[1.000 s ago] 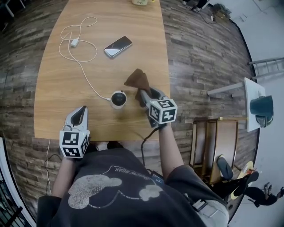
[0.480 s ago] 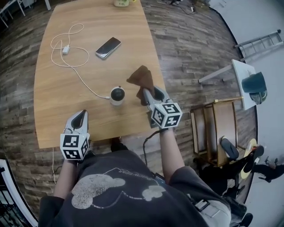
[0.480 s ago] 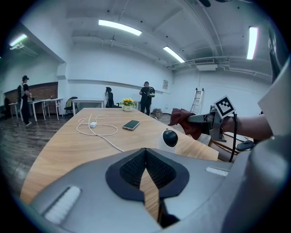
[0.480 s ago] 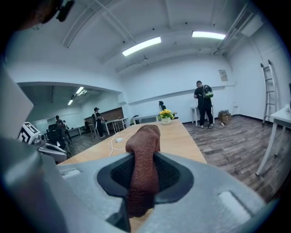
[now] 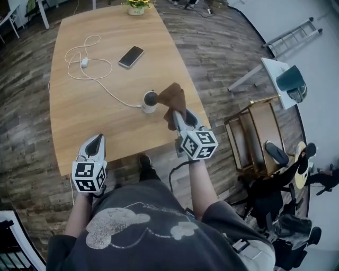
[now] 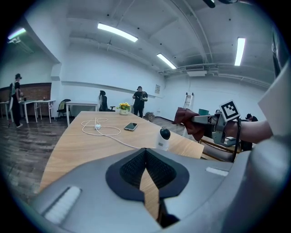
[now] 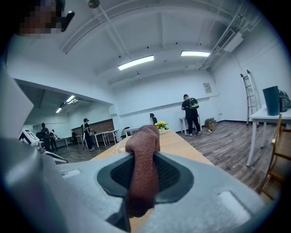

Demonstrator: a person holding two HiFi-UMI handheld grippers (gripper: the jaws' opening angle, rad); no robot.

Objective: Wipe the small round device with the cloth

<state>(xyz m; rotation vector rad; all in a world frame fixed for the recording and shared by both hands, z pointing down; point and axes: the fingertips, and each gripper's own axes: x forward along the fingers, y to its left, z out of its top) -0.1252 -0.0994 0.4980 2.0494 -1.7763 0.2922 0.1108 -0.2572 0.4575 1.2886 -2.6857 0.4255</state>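
Observation:
The small round device (image 5: pixel 150 100), white with a black dome, stands on the wooden table (image 5: pixel 90 119) near its front right part; a white cable (image 5: pixel 100 84) runs from it. A brown cloth (image 5: pixel 172 98) hangs bunched from my right gripper (image 5: pixel 174 112), whose jaws are shut on it. The cloth sits right against the device's right side. In the right gripper view the cloth (image 7: pixel 143 154) fills the jaw gap. My left gripper (image 5: pixel 97 139) hovers over the table's front edge, left of the device, shut with nothing in it. From there the device (image 6: pixel 163 138) shows ahead.
A phone (image 5: pixel 131 56) lies farther back on the table, near the coiled cable and its plug (image 5: pixel 83 62). A flower pot (image 5: pixel 136 7) stands at the far end. Right of the table are a wooden chair (image 5: pixel 249 140) and a white side table (image 5: pixel 275 79). People stand far off.
My right gripper has carried the cloth in from beyond and right of the device to its right side. The left gripper stays near the front edge. The head view has shifted.

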